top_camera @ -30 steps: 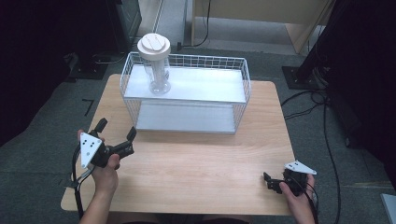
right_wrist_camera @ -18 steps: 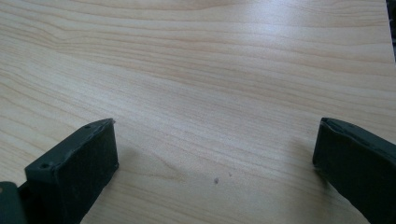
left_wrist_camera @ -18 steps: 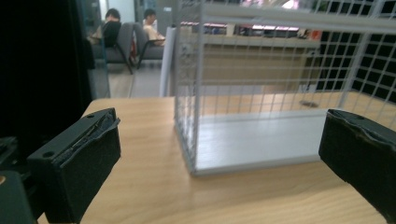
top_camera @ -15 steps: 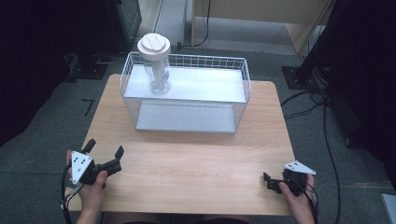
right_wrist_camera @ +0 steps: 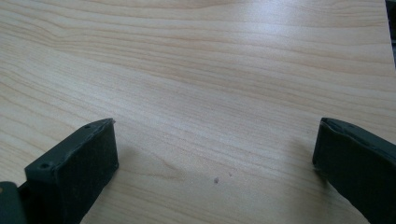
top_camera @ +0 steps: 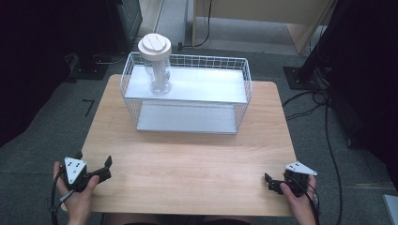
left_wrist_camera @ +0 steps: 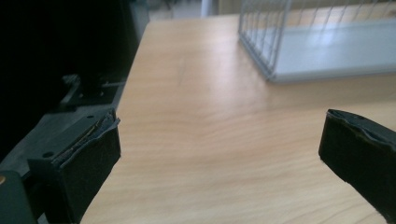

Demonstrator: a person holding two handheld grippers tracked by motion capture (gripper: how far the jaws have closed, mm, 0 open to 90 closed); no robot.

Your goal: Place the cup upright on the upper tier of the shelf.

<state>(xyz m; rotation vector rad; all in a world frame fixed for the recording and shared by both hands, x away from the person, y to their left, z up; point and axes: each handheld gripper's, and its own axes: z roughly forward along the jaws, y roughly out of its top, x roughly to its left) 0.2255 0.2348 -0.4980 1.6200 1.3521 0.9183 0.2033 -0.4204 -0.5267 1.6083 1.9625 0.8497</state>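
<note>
Jar (top_camera: 157, 65) stands upright on rack (top_camera: 187, 86) top shelf, far-left. Left hand-held gripper (top_camera: 96, 169) nearer, jaws spread; right hand-held gripper (top_camera: 271, 183) spread, empty, low over bench (top_camera: 187, 159).

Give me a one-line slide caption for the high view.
Both open grippers, left and right, rest near the table's front corners; a lidded jar stands in the wire basket.

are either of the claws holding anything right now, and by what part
Nothing is held. The left claw and the right claw are both open over the bare table, and the lidded jar stands untouched in the wire basket.
</note>
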